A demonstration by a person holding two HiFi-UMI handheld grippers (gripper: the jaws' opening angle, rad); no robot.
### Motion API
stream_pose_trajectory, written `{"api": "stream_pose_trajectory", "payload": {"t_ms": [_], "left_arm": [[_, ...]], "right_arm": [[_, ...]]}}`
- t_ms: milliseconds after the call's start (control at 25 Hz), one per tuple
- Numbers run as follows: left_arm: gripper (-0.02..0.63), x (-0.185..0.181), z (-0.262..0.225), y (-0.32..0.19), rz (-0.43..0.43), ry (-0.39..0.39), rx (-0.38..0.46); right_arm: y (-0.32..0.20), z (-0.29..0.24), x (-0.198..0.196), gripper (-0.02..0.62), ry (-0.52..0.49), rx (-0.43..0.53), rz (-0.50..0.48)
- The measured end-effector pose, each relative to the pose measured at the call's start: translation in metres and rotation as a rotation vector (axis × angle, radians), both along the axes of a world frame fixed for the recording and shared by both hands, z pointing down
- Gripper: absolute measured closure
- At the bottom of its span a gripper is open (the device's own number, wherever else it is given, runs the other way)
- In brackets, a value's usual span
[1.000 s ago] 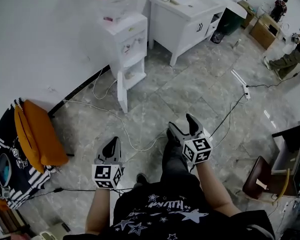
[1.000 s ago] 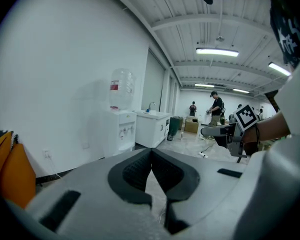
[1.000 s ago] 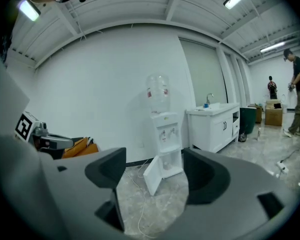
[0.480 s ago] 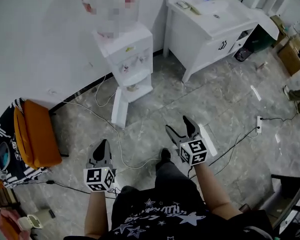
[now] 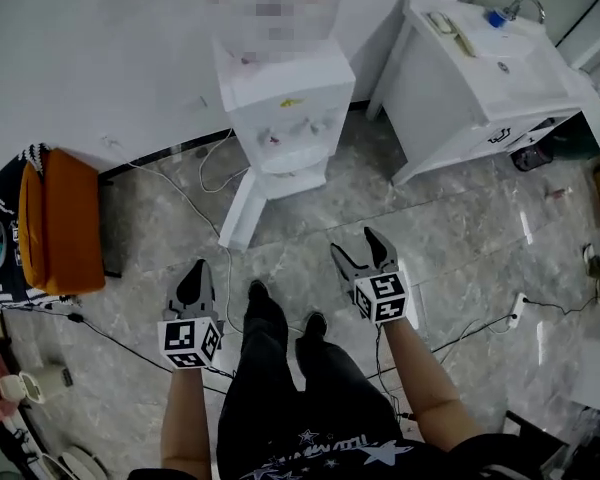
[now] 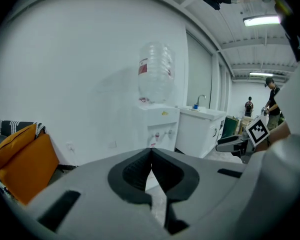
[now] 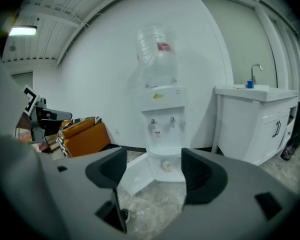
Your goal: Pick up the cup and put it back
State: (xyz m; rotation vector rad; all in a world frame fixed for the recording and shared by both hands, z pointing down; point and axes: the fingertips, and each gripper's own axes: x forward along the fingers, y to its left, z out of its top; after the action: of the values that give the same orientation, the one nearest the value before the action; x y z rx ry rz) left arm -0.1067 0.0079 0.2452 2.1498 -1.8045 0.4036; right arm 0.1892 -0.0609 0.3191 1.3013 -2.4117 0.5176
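A white water dispenser (image 5: 285,108) stands against the wall ahead, its low cabinet door (image 5: 238,208) swung open. In the right gripper view a small pale cup (image 7: 166,166) sits in the dispenser's (image 7: 162,119) lower compartment; the head view does not show the cup. My left gripper (image 5: 192,280) hangs over the floor, short and left of the dispenser, jaws pressed together on nothing (image 6: 151,151). My right gripper (image 5: 364,253) is open and empty, its jaws (image 7: 155,171) framing the lower compartment from a distance.
A white sink cabinet (image 5: 490,68) stands right of the dispenser. An orange cushion (image 5: 60,223) on a patterned seat lies at the left wall. Cables (image 5: 180,193) trail over the marble floor, with a power strip (image 5: 517,311) at the right. My feet (image 5: 280,318) are between the grippers.
I have walked toward the dispenser, which now sits nearer and centred ahead. Both grippers moved with me; the left stayed shut, the right open.
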Motion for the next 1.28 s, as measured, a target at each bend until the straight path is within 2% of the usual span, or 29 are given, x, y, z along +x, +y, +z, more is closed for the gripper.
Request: {"api": "stream_pose_trajectory", "payload": {"t_ms": [160,280,480,680,920,1160,1280], "left_arm": [[0.595,-0.014,0.054,-0.034,-0.011,-0.007,0.009],[0.595,-0.028,0.105,-0.063,-0.023,0.030,0.041],[0.595,-0.059,0.197,-0.116,-0.027,0.027,0.074],[0.595,-0.057,0.264,-0.154,0.004,0.066,0.110],[0.595,-0.099,0.308,-0.200,-0.023,0.068,0.139],[0.595,-0.130,0.347,-0.215,-0.024,0.013,0.151],[0.595,-0.142,0.350,-0.217,-0.048,0.079,0.178]], "right_arm": [[-0.037,0.060,-0.010,0.255,0.027,-0.013,-0.012],[-0.071,0.114,-0.018,0.264,0.053,0.004,-0.025],[-0.134,0.218,-0.051,0.282,0.049,0.033,-0.035],[-0.180,0.313,-0.092,0.287,0.061,0.061,-0.091],[-0.240,0.409,-0.115,0.296,0.074,0.075,-0.087],[-0.283,0.480,-0.124,0.331,0.080,0.067,-0.112],[-0.299,0.508,-0.132,0.345,0.101,0.068,-0.125]]}}
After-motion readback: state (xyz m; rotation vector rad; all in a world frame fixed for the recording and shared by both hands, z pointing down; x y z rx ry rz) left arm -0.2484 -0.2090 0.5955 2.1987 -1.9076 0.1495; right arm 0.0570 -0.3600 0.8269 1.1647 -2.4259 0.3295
